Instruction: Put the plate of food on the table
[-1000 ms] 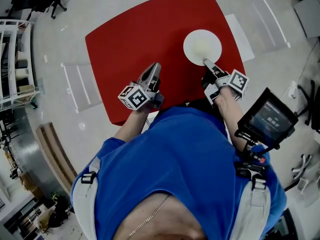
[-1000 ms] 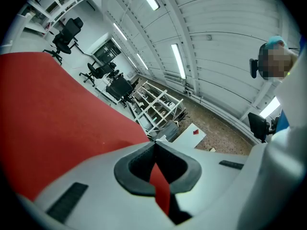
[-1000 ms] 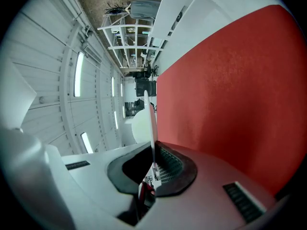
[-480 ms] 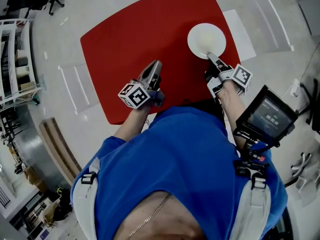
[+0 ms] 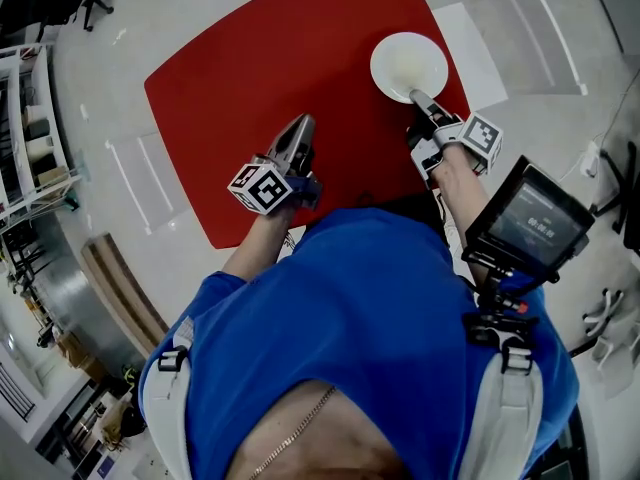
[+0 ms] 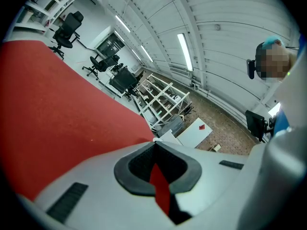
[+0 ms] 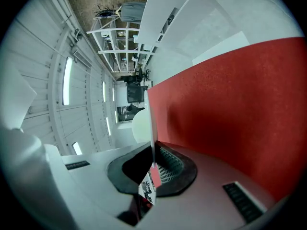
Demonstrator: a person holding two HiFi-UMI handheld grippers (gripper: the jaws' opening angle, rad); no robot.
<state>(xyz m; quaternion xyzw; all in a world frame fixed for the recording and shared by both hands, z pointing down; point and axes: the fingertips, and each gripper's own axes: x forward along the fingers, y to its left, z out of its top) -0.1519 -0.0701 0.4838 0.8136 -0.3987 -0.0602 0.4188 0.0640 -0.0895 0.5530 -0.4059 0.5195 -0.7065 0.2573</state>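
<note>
The right gripper [image 5: 422, 101] has its jaws clamped on the near rim of the white plate [image 5: 408, 66], which sits over the red desk's [image 5: 260, 98] far right corner. The left gripper [image 5: 300, 126] is above the desk's near edge, its jaws together and empty.

The plate [image 5: 408, 65] is round and white, with a pale patch in its middle. It sits level over the far right part of the red surface [image 5: 270, 78]. The right gripper [image 5: 422, 100] pinches its near rim. I cannot tell if it touches the surface.
</note>
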